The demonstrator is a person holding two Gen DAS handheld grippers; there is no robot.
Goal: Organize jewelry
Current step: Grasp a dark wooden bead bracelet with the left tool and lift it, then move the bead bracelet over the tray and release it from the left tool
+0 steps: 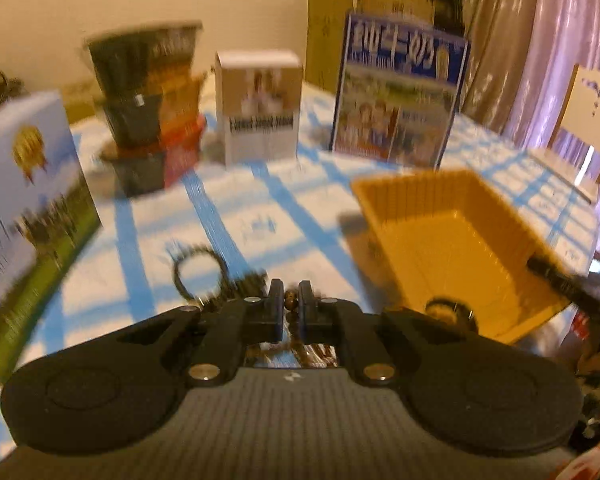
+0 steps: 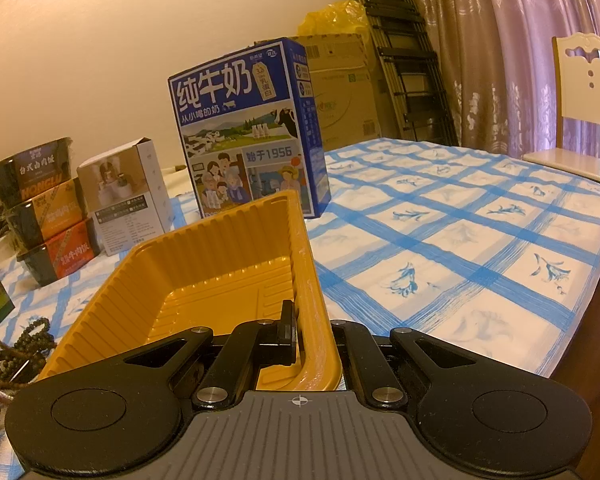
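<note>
Two grippers are seen at work over a blue-checked tablecloth (image 2: 440,240) during a jewelry-sorting task. At the left, a dark beaded bracelet (image 1: 198,276) lies on the cloth just beyond the left gripper (image 1: 291,304), whose jaws are pressed together on a strand of brown beads (image 1: 291,307); more of that strand is seen hanging below, between the arms of the tool. The left wrist view is heavily blurred, so the exact length of the strand cannot be told. To the right, a yellow plastic tray (image 2: 204,264) is held by its near right wall in the right gripper (image 2: 300,332), the jaws pinched on the rim. A dark ring-shaped piece (image 1: 450,308), too blurred to identify, is seen at the tray's near edge. A blue milk carton (image 2: 244,128) stands at the far side.

The step in hand is judged to be the carrying of the strand rightward into the tray. It would be done well if the pinch were kept firm, the dangling part lifted clear of the tray's near wall, and release made only over the tray floor. The tray should be kept steady throughout.
</note>
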